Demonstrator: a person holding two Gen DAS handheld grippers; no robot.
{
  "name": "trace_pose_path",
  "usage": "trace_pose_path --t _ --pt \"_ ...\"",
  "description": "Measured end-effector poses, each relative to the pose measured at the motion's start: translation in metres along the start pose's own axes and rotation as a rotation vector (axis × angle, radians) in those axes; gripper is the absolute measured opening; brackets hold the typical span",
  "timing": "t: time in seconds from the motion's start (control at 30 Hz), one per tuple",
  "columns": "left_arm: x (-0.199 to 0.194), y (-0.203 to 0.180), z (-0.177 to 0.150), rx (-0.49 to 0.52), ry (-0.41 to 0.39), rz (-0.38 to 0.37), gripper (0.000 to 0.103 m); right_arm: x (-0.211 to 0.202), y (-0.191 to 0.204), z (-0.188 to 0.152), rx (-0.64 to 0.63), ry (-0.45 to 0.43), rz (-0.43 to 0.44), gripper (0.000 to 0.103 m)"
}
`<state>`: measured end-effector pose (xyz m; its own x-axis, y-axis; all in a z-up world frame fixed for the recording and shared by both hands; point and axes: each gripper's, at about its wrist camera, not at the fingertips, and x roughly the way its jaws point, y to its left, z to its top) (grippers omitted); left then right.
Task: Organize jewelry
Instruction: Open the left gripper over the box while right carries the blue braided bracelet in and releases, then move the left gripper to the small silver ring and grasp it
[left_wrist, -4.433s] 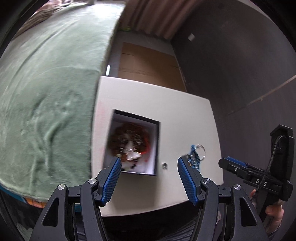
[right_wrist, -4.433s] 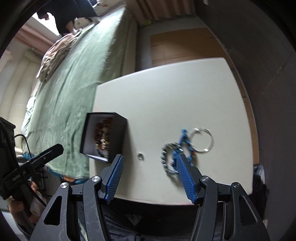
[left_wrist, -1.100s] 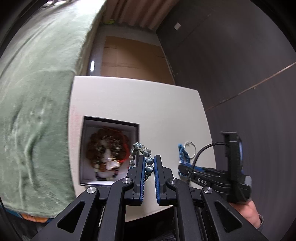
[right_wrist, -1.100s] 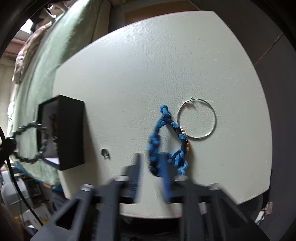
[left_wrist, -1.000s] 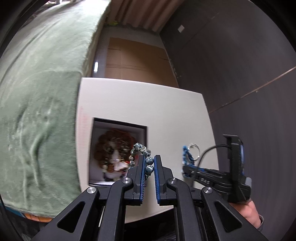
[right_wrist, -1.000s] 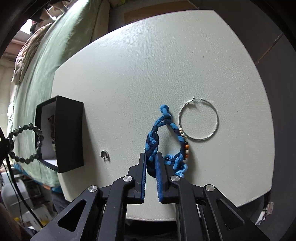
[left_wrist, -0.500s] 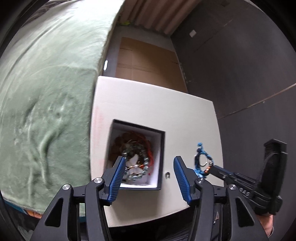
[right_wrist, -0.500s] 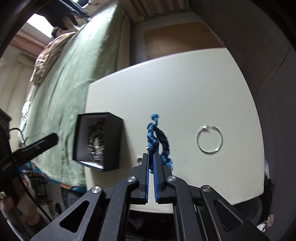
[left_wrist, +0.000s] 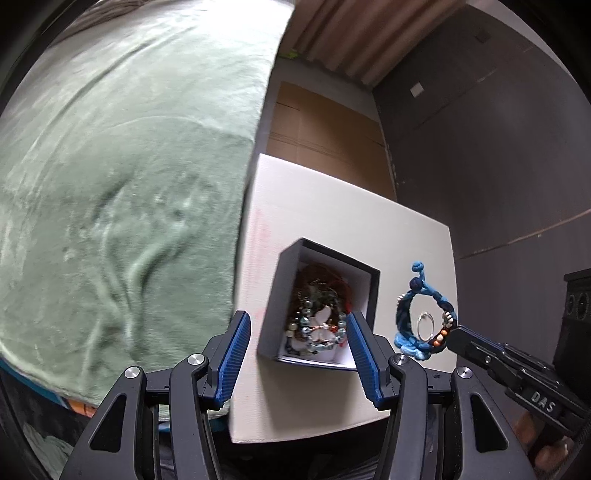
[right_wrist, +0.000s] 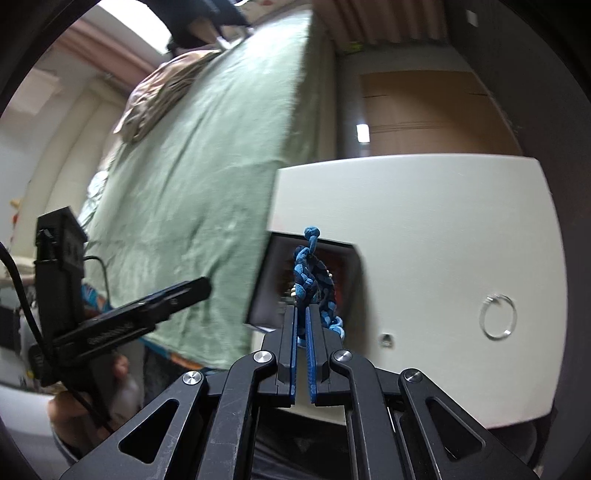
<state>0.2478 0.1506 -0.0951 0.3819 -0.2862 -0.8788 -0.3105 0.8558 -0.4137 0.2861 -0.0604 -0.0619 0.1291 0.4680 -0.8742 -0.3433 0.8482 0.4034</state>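
You have two grippers in play. Your left gripper hangs with its two ribbed blue fingers spread wide apart and nothing between them, straddling the near end of the one jewelry box below. Your right gripper has its fingers pressed together on one blue braided cord bracelet, which is lifted clear of the worktop.

The box is square, black outside with a white lining, open-topped, and sits at about 9 o'clock on the worktop, close to the edge by the bed. Inside lies a tangle of beaded pieces too jumbled to count: a ring of pale blue-grey round beads on top, dark brown beads and a red strand beneath, with a white butterfly-shaped piece at the middle.

The bracelet is thick knotted cord in two blues, ending in a round knot at its top, with a short run of small orange, white and dark beads near where the fingers pinch it. From the left wrist view it hangs as an open loop at 3 o'clock of the box; from the right wrist view it stands in front of the box opening.

Two small metal pieces lie on the worktop: one thin silver hoop, round and smooth, at 3 o'clock of the box and well apart from it, and one tiny ring-like piece between hoop and box.

The worktop is pale cream, rounded-square, with a faint leathery grain. The bed cover is soft green plush.
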Motion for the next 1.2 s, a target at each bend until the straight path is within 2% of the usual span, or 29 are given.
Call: trace_pose_path --t 0.07,0.1,0.13,0.2,0.23,0.47,0.7,0.93,1.03,1.2 --pt "-0.004 0.005 0.001 -0.012 -0.009 0.002 0.055 0.005 0.009 0.002 -0.015 0.021 -0.008 0.008" --pt "-0.005 0.007 0.001 -0.017 -0.013 0.003 0.055 0.007 0.010 0.003 -0.015 0.032 -0.006 0.014" --pt "-0.006 0.008 0.001 -0.021 -0.016 0.004 0.055 0.009 0.009 0.002 -0.012 0.041 -0.012 0.030" --pt "-0.007 0.009 0.001 -0.024 -0.017 0.007 0.055 0.005 0.003 -0.001 -0.001 0.027 -0.040 0.049" --pt "-0.006 0.008 0.000 -0.023 -0.016 0.007 0.055 0.002 -0.001 -0.003 0.006 0.012 -0.052 0.052" --pt "0.004 -0.014 -0.003 0.020 0.003 -0.013 0.055 -0.012 -0.048 -0.015 0.107 0.020 -0.086 0.053" --pt "0.017 -0.055 -0.009 0.099 0.026 -0.043 0.055 -0.029 -0.097 -0.032 0.190 0.007 -0.120 0.062" --pt "0.050 -0.100 -0.019 0.198 0.103 -0.052 0.055 -0.050 -0.121 -0.048 0.188 -0.063 -0.211 0.062" --pt "0.062 -0.114 -0.027 0.232 0.133 -0.053 0.055 -0.052 -0.136 -0.054 0.234 -0.064 -0.208 0.062" --pt "0.082 -0.129 -0.039 0.268 0.177 -0.033 0.055 -0.060 -0.162 -0.066 0.306 -0.087 -0.254 0.062"
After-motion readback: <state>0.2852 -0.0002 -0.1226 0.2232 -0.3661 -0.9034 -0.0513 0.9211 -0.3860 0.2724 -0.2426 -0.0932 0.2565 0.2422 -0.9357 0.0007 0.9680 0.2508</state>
